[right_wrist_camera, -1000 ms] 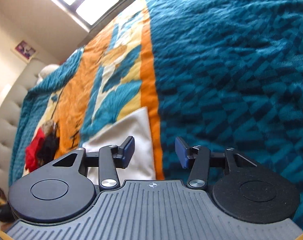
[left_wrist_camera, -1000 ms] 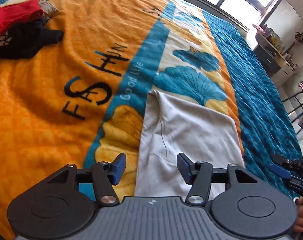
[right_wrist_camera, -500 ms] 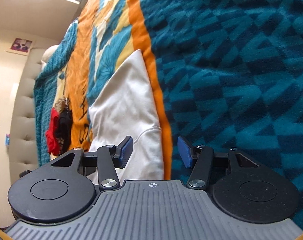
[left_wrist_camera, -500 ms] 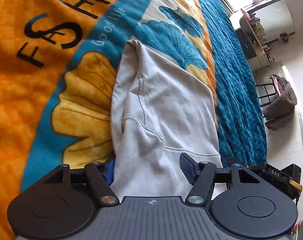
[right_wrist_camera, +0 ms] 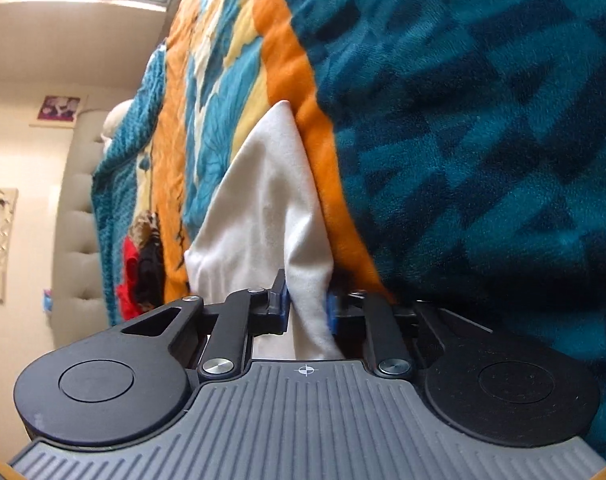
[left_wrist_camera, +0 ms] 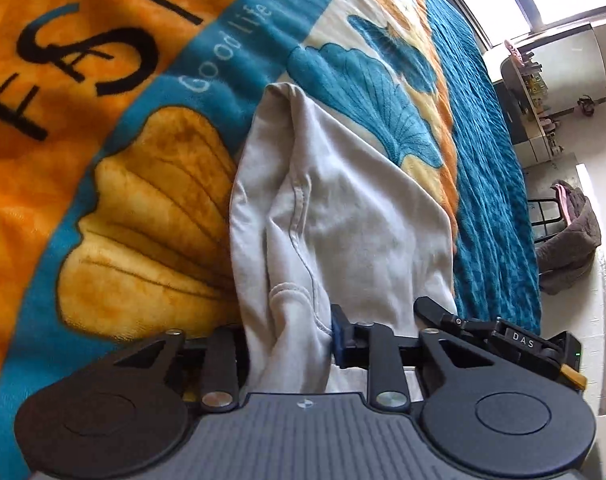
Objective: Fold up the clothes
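Left wrist view: the left gripper (left_wrist_camera: 289, 340) has its jaws closing on a bunched hem of the pale grey garment (left_wrist_camera: 343, 216), which lies lengthwise on the bed cover (left_wrist_camera: 115, 184) near the bed's near edge, partly over the yellow shell print and close to the orange stripe bordering the teal side. Right wrist view: the right gripper (right_wrist_camera: 306, 306) likewise has its jaws closing, with the garment's other near corner (right_wrist_camera: 263, 216) pinched between the blue pads. Judged from its narrow, layered shape, the garment already appears folded lengthwise; the step in hand looks like carrying the near end toward the far end, so at least one crosswise fold remains. A red and black heap of clothes (right_wrist_camera: 141, 264) lies further up the bed toward the headboard (right_wrist_camera: 77, 216), well apart and apparently unfolded. A chair draped with brown cloth (left_wrist_camera: 571, 240) stands beside the bed. Nothing lies on the garment or obstructs the fold.
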{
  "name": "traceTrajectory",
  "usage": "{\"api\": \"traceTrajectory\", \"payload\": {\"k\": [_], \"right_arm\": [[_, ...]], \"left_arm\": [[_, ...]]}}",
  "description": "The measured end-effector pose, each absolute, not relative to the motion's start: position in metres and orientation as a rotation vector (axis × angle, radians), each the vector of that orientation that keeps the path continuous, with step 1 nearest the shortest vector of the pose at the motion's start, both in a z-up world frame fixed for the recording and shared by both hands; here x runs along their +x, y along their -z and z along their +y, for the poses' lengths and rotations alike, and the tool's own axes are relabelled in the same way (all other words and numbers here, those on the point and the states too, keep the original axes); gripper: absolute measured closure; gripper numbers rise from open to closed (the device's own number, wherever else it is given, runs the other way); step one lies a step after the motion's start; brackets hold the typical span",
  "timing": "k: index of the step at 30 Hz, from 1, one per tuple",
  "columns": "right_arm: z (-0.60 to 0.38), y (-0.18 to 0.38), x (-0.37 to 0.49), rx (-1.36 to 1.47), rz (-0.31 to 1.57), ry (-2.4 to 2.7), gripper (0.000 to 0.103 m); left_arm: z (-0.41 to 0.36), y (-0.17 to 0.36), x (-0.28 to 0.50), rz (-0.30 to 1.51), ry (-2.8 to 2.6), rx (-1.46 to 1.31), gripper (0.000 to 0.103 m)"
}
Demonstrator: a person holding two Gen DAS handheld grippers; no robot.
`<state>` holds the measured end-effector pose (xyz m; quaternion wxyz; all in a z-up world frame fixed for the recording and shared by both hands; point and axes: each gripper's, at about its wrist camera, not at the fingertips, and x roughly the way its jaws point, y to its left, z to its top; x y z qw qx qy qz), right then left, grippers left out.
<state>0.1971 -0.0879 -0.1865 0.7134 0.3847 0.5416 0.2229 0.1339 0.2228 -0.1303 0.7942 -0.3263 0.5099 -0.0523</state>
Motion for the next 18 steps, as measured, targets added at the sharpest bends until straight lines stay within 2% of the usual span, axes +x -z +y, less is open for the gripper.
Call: {"api": "traceTrajectory", "payload": {"k": [3,9,18], "right_arm": [[-0.067,0.152,0.179,0.619,1.091,-0.471,0.096],[-0.030,0.080,0.118,0.262,0.835,-0.404,0.097],[-0.068,-0.030,-0.008,0.150,0.387,-0.387,0.097]], "left_arm": [[0.197,0.103,0.120,1.026,0.054,-0.524,0.094],[0.146,0.048,0.059,0.789,-0.039,-0.194,0.094],[0.101,-0.035,-0.039,0.354,0.024,-0.092,0.094]]}}
